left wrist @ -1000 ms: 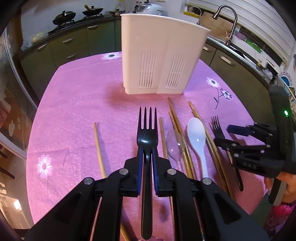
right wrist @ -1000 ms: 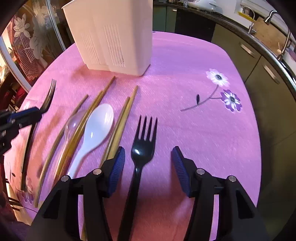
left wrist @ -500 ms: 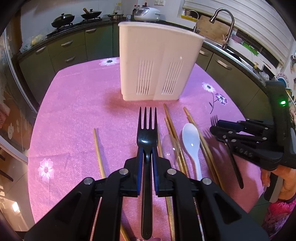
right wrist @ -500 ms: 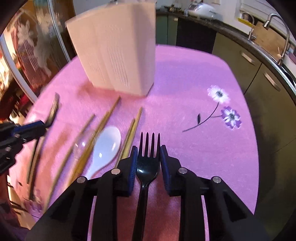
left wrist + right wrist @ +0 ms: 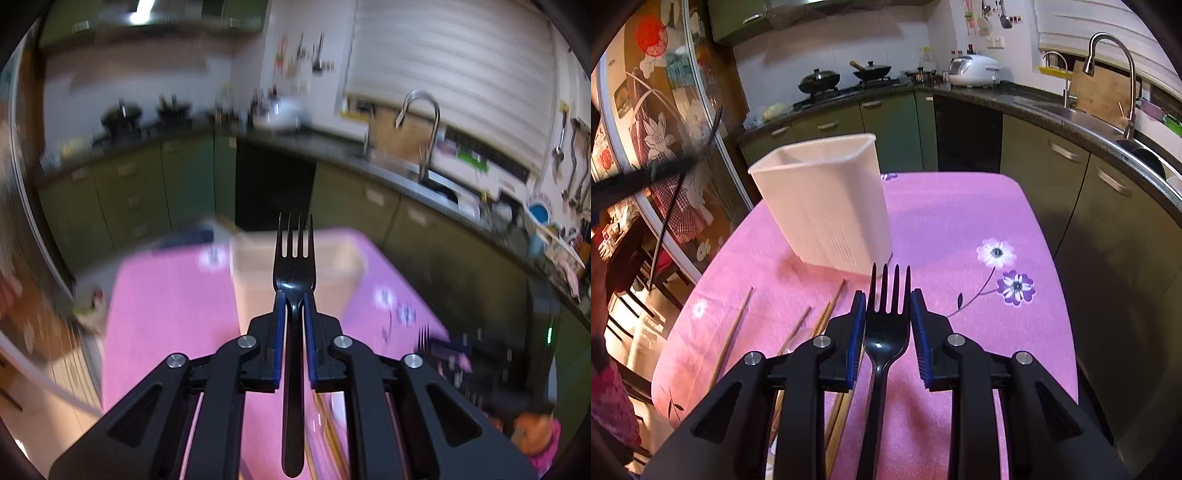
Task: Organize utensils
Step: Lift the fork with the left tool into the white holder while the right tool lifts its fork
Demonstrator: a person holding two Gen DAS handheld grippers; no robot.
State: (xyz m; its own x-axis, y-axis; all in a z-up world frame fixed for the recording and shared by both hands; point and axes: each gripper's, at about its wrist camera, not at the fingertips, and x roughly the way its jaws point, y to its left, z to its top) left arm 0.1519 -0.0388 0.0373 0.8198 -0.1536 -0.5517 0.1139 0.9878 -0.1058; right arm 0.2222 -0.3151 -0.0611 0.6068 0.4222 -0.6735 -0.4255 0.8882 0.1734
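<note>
Already the left gripper [image 5: 294, 314] is clamped narrow on the neck of a black fork [image 5: 293, 266], tines pointing forward, lifted clear of the pink tablecloth [image 5: 166, 314]. The right gripper [image 5: 887, 325] has just been closing and now pinches a second black fork [image 5: 887, 332] at the widest part of its head, this one also raised off the cloth. Just ahead stands the white utensil holder [image 5: 827, 206], upright on the table beyond the fork tines; what shows of its open top looks empty (the far compartments cannot be checked from here). Left of the right gripper, several wooden chopsticks [image 5: 733, 328] lie loose on the cloth. So the sorting seems barely begun: two forks are picked up but neither is in the holder, and the chopsticks, along with whatever the grippers hide, are yet to be collected. In the left view the holder is blurred, directly behind the fork.
</note>
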